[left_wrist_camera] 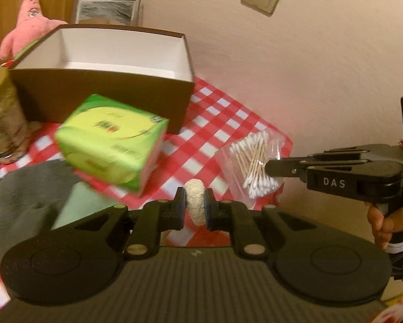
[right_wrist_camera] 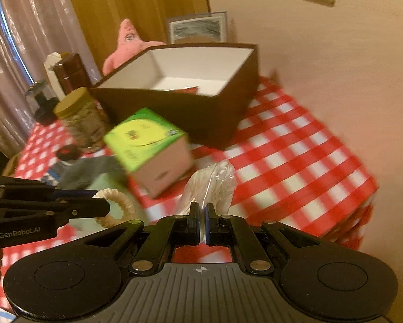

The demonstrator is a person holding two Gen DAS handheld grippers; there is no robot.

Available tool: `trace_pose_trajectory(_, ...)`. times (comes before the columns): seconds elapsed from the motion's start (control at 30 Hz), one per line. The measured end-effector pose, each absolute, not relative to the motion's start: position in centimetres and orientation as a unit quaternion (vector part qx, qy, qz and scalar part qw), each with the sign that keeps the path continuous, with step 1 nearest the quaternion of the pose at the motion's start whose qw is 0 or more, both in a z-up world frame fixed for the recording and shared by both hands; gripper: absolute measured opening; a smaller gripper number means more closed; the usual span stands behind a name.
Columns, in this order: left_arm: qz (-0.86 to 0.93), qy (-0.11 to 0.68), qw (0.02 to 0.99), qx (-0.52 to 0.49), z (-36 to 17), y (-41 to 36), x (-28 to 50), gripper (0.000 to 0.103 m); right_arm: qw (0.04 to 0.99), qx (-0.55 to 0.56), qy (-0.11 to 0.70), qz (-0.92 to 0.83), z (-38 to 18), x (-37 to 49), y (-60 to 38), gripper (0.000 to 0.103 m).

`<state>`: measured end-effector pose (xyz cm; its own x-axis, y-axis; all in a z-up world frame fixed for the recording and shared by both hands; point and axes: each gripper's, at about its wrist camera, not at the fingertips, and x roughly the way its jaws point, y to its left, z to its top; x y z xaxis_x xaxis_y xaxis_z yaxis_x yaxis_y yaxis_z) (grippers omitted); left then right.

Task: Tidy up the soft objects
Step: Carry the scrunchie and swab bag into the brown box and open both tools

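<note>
My left gripper [left_wrist_camera: 195,204] is shut on a cream fuzzy ring [left_wrist_camera: 194,202], held above the checked tablecloth; the ring also shows in the right wrist view [right_wrist_camera: 118,207]. My right gripper [right_wrist_camera: 203,223] is shut on a clear bag of cotton swabs [right_wrist_camera: 212,185], seen from the left wrist view [left_wrist_camera: 255,161] lifted by its right side. A green tissue pack [left_wrist_camera: 112,140] lies tilted in front of an open brown box [left_wrist_camera: 104,91] with a white inside. A grey cloth [left_wrist_camera: 26,202] lies at the left. A pink star plush [left_wrist_camera: 26,24] stands behind the box.
A gold-lidded jar [right_wrist_camera: 80,118] stands left of the box. A brown container [right_wrist_camera: 71,72] and dark items sit further left. A framed picture [right_wrist_camera: 198,28] leans on the wall behind the box. The table's right edge [right_wrist_camera: 363,202] is near the wall.
</note>
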<state>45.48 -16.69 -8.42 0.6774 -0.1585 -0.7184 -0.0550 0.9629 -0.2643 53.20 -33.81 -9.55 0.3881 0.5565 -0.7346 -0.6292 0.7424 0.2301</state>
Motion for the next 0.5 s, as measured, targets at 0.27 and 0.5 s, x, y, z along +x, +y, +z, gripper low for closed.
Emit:
trace_pose_trajectory(0.27, 0.015, 0.380, 0.913, -0.145, -7.8, -20.6, 52.8, 0.012, 0.843, -0.092, 0.384, 0.364, -9.1, 61.1, -37.1, 0.004)
trace_pose_trajectory(0.5, 0.073, 0.347, 0.923, -0.151, -5.9, -20.9, 58.5, 0.012, 0.855, -0.093, 0.339, 0.382, -7.5, 67.9, -36.5, 0.004)
